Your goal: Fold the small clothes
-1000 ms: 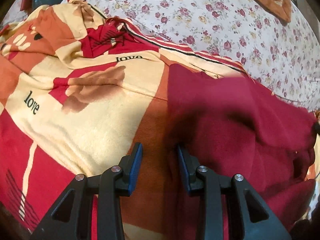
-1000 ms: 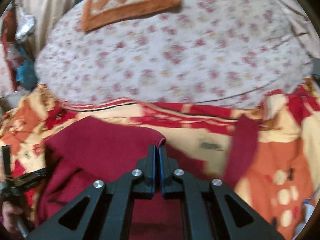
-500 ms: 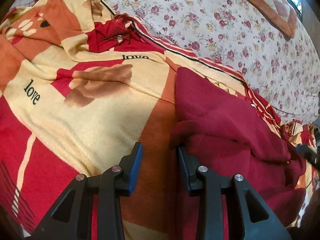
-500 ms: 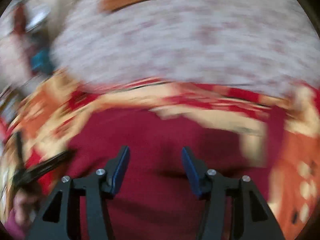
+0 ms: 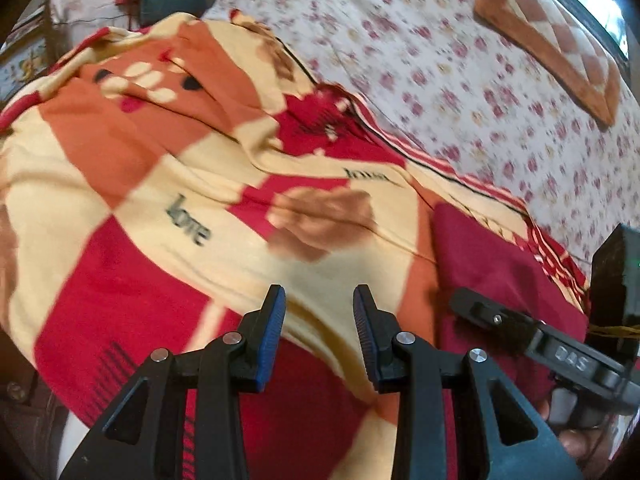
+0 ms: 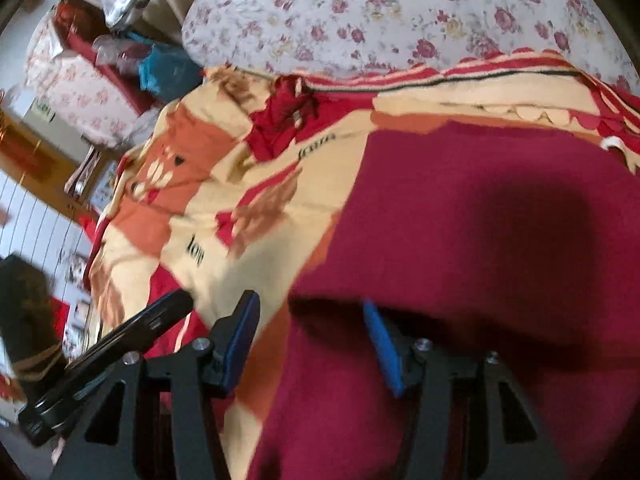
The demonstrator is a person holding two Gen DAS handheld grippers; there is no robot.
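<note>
A dark red garment (image 6: 480, 248) lies folded on a red, orange and cream "love" blanket (image 5: 192, 208); it also shows at the right of the left wrist view (image 5: 488, 264). My left gripper (image 5: 319, 320) is open and empty above the blanket, left of the garment. My right gripper (image 6: 310, 340) is open over the garment's near left edge; its right finger (image 6: 384, 348) lies against the cloth. It also shows in the left wrist view (image 5: 520, 332).
A floral bedsheet (image 5: 460, 60) covers the bed beyond the blanket. An orange checked cushion (image 5: 552, 36) lies at the far right. Cluttered bags and furniture (image 6: 120, 40) stand past the bed's left end.
My right gripper opened, let go of the red garment and swung left. My left gripper pulled back and left, off the garment's edge. The garment now lies flat.
</note>
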